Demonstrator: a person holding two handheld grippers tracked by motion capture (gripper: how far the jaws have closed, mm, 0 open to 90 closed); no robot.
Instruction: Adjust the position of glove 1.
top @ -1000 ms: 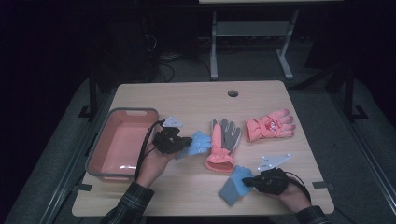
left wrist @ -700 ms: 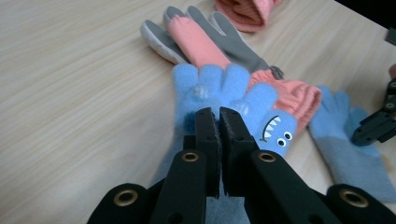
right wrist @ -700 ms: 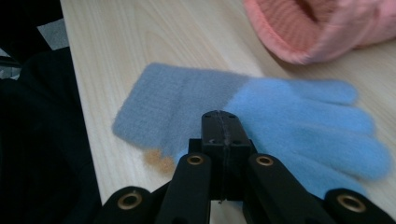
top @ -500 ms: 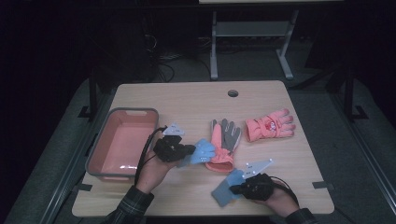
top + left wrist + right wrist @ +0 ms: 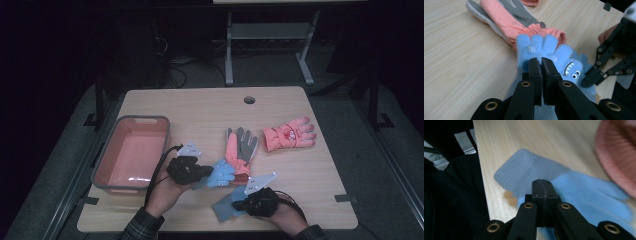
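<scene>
My left gripper is shut on a light blue glove with a monster face, lying by the cuff of an orange and grey glove. Near the front edge, my right gripper is shut on a second blue glove with a greyish cuff. The two blue gloves lie close together. In the left gripper view the right gripper's black jaws reach in beside the monster glove. A pink glove lies flat at the right.
A pink tray with grey walls stands at the table's left side, with nothing in it. The table has a round hole near its far edge. The wooden tabletop is bare at the back.
My right gripper has slid left along the front edge with its blue glove. My left gripper has come nearer the person with the monster glove, so the two blue gloves now lie close.
</scene>
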